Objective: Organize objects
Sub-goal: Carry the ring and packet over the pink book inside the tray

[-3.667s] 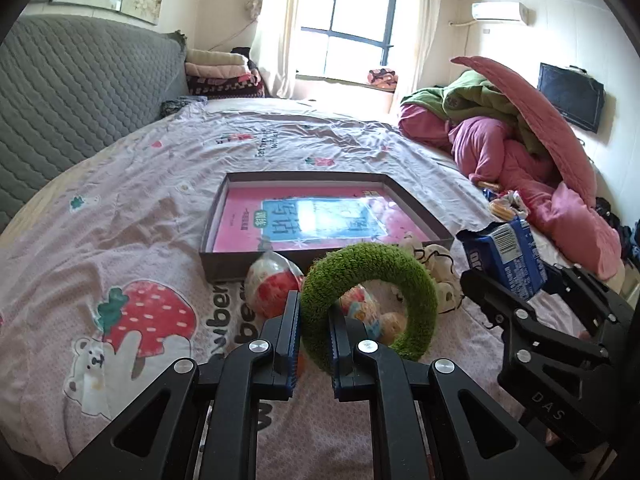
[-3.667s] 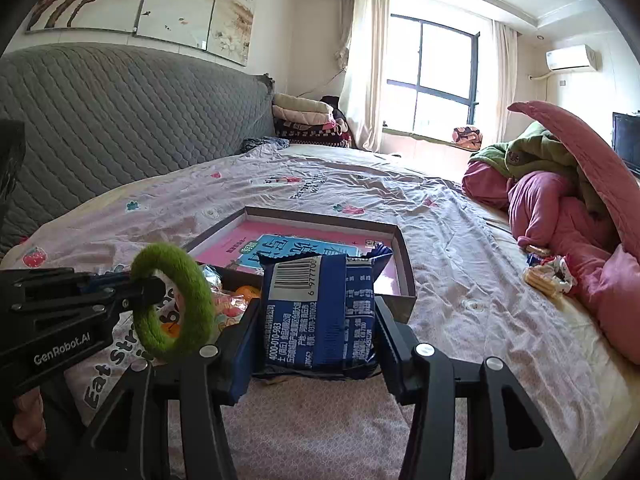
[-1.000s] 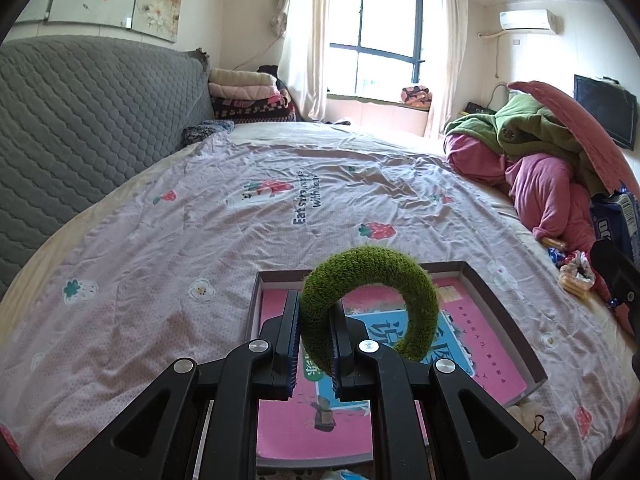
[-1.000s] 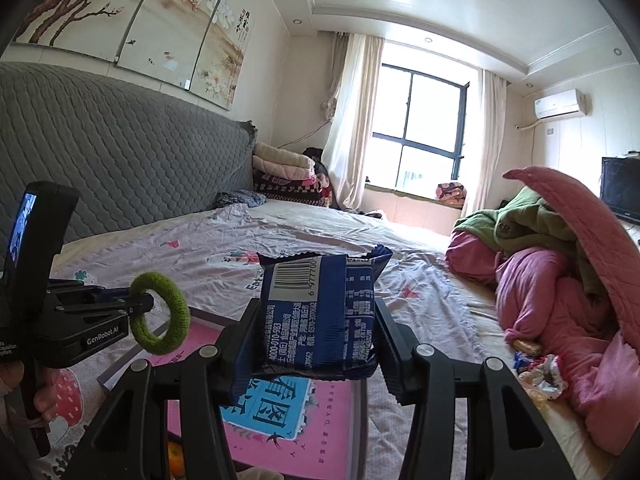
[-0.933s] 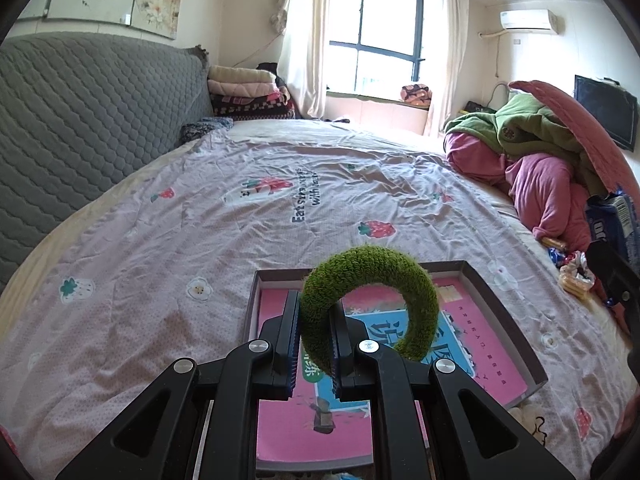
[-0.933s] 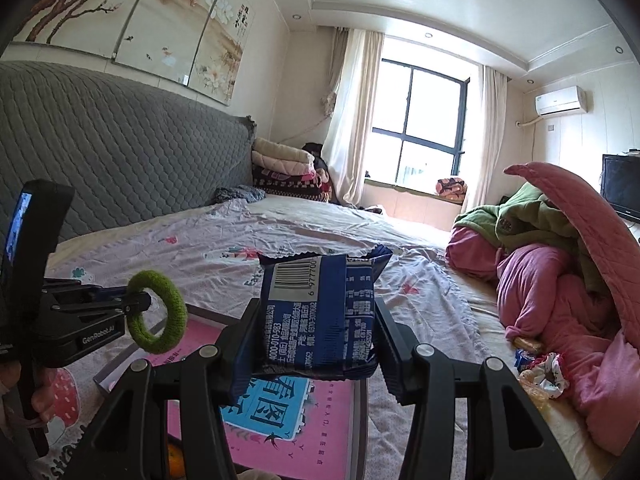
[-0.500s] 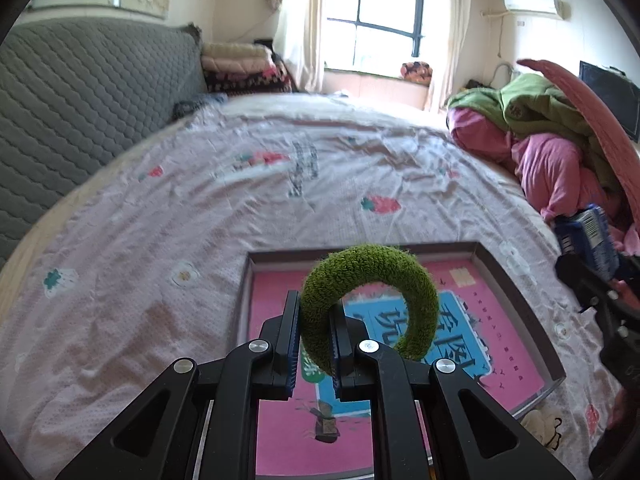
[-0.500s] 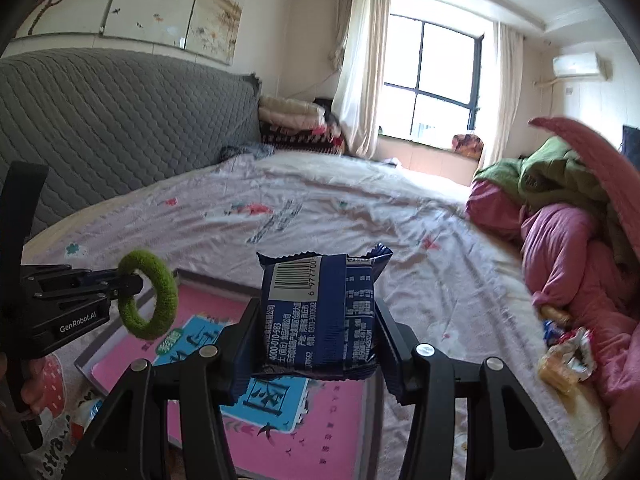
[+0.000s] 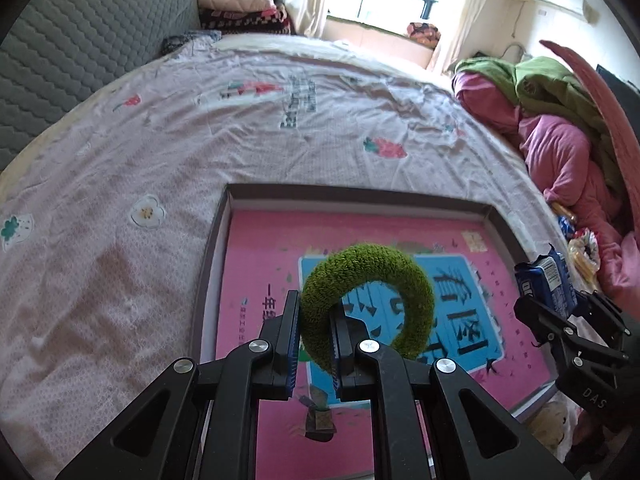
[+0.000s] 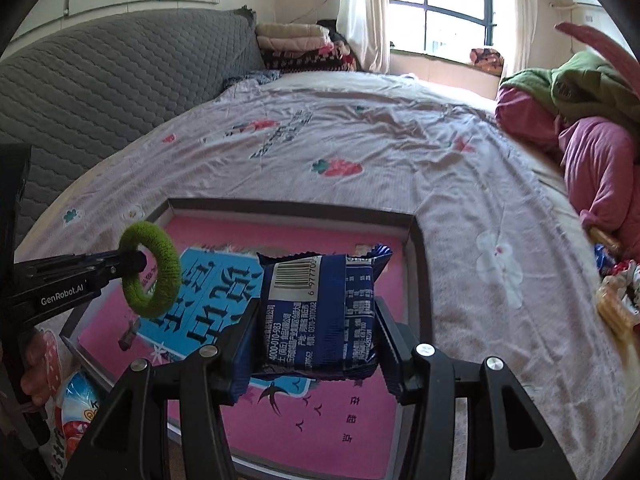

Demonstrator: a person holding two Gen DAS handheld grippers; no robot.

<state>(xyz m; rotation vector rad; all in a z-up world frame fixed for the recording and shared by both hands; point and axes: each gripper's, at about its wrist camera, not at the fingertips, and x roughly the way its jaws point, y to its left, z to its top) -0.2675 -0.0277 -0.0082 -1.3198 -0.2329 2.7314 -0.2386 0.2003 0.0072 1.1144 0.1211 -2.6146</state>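
My left gripper [image 9: 315, 322] is shut on a fuzzy green ring [image 9: 404, 284], which hangs above the shallow grey box [image 9: 360, 198] with a pink and blue book cover on its floor. In the right wrist view the same green ring [image 10: 150, 270] shows at the left, over the box's left part. My right gripper [image 10: 316, 334] is shut on a dark blue snack packet [image 10: 320, 316], held above the box [image 10: 420, 264] toward its right side. In the left wrist view that blue packet [image 9: 546, 282] appears at the box's right edge.
The box lies on a bed with a pale strawberry-print sheet [image 9: 160, 152]. Pink and green bedding [image 9: 560, 120] is piled at the right, with small wrapped snacks [image 10: 616, 292] beside it. A red-and-white packet [image 10: 78, 408] lies in front of the box's near left corner. A grey quilted headboard [image 10: 100, 88] runs along the left.
Both grippers have come down and tilted toward the box, which now fills the lower part of both views. Each keeps its hold: the ring at left, the packet at right.
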